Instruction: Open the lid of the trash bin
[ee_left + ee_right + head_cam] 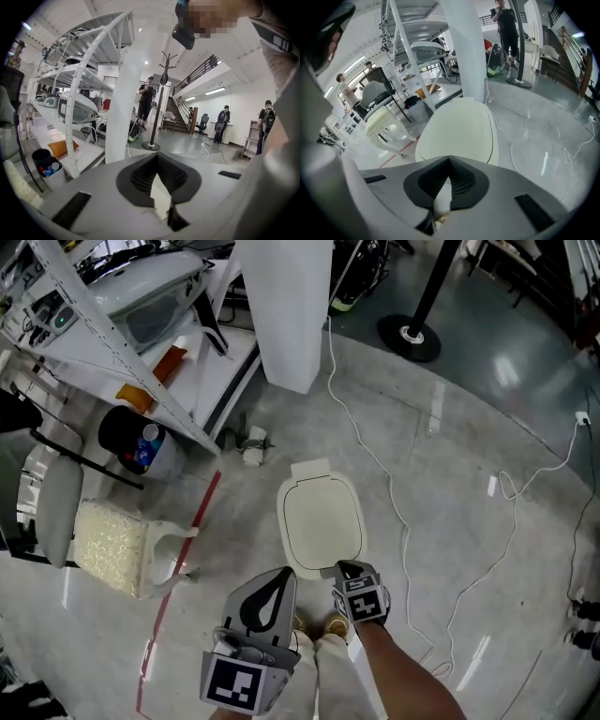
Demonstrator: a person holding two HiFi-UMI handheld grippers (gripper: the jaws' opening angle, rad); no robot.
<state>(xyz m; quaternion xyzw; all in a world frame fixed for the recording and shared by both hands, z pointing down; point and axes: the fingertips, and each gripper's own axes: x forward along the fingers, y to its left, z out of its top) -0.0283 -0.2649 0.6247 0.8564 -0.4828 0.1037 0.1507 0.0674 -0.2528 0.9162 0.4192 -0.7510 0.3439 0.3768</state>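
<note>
The trash bin (322, 519) stands on the floor just ahead of my feet, its cream lid (459, 129) down flat. My right gripper (341, 569) hovers at the lid's near edge with its jaws together and nothing between them; in the right gripper view its tip (449, 161) sits just over that near rim. My left gripper (284, 574) is held to the left of the bin's near corner, also shut and empty. In the left gripper view it (157, 157) points level across the room, and the bin is out of sight.
A white pillar (286, 306) and a white shelf rack (141, 343) stand beyond the bin. A small black-lined waste bin (136, 439) and a cream stool (117, 545) are at the left. A white cable (398, 512) runs past the bin's right side. People stand far off.
</note>
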